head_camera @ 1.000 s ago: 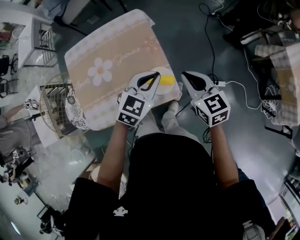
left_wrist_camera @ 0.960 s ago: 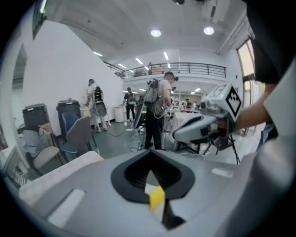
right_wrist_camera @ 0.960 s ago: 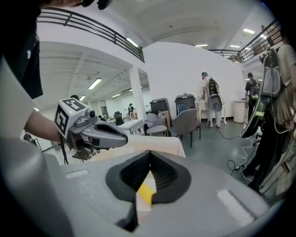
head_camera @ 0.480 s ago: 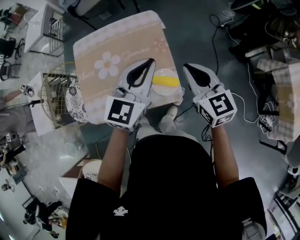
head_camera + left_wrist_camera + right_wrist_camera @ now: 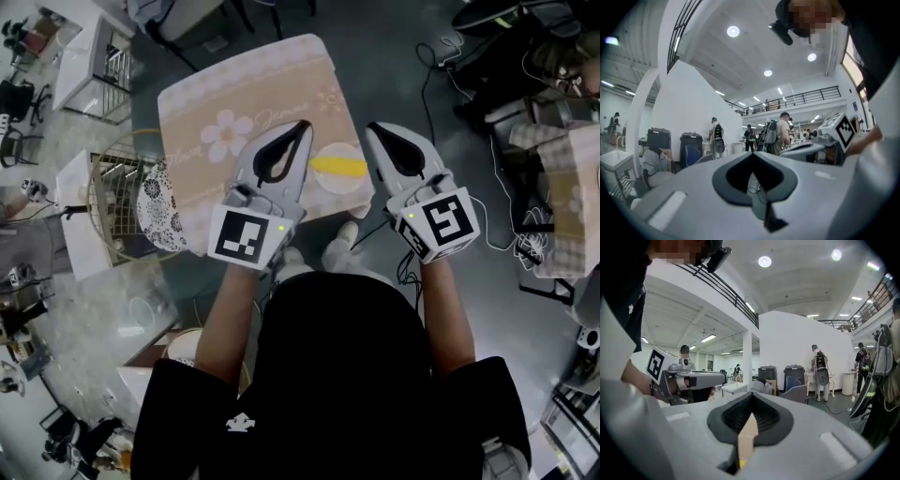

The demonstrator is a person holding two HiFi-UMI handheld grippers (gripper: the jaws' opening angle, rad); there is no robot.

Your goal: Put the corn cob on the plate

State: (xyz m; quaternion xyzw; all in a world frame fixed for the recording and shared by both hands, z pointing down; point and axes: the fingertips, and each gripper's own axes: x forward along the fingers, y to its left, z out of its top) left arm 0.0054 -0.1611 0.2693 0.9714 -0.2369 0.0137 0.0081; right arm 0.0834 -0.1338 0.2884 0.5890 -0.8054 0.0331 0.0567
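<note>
Corn cob point(image 5: 337, 167) lay on the plate point(image 5: 337, 185), seemingly at five o'clock on the tabletop point(image 5: 216, 84); left gripper point(image 5: 304, 124) and right gripper point(image 5: 369, 129) jaws were pressed together, empty.

Head view steeply down over table point(image 5: 216, 84), gripper views level, sharing the white wall point(image 5: 689, 103)

Left tongs point(image 5: 303, 127): I hold them level, pointing forward, jaws closed tip to tip with nothing between. Right tongs point(image 5: 372, 129): alongside and apart from the left, jaws likewise closed and empty. Left forearm point(image 5: 228, 314) and right forearm point(image 5: 443, 314): bare, extended forward.
</note>
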